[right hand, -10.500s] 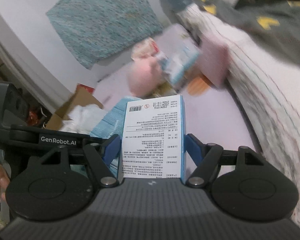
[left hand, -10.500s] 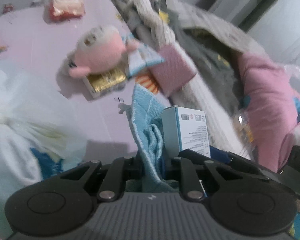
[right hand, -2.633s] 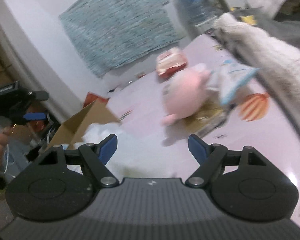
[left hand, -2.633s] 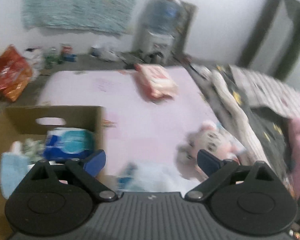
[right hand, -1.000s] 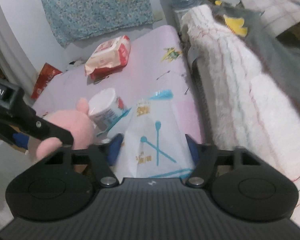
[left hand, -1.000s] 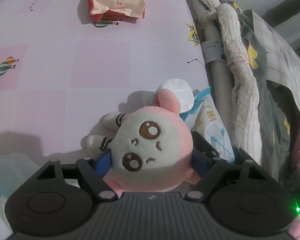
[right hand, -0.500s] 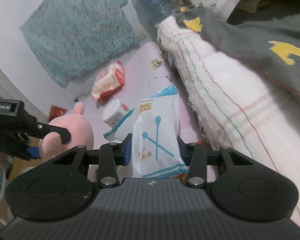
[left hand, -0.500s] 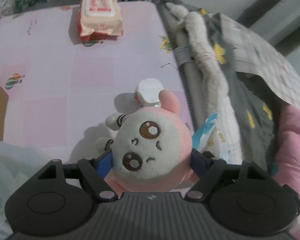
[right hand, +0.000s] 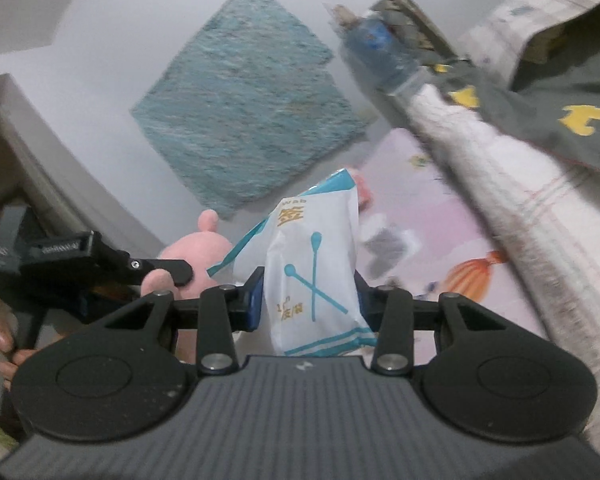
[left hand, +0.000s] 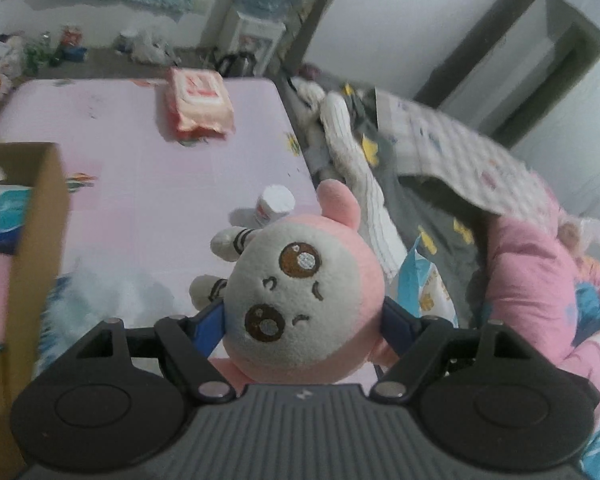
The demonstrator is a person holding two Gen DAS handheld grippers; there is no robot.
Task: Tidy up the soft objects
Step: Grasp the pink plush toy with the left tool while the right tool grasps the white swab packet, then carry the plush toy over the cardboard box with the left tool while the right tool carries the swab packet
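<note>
My left gripper (left hand: 302, 322) is shut on a pink and white plush toy (left hand: 300, 300), held up above the pink mat (left hand: 148, 184). The toy's face looks back at the camera. My right gripper (right hand: 308, 300) is shut on a white and blue bag of cotton swabs (right hand: 314, 264), also lifted off the mat. In the right wrist view the plush toy (right hand: 192, 258) and the left gripper's black finger (right hand: 160, 270) show at the left. The swab bag (left hand: 424, 284) peeks out beside the toy in the left wrist view.
A cardboard box (left hand: 32, 240) with packs inside stands at the left. A pink wipes pack (left hand: 198, 106) lies far on the mat, a small white jar (left hand: 274, 206) nearer. Blankets (left hand: 440, 184) pile up on the right. A hand (right hand: 4, 344) holds the left gripper.
Both grippers have risen from the mat with their loads. The left view now takes in the box and the far wall. The right gripper closed tighter on the swab bag and tilted upward.
</note>
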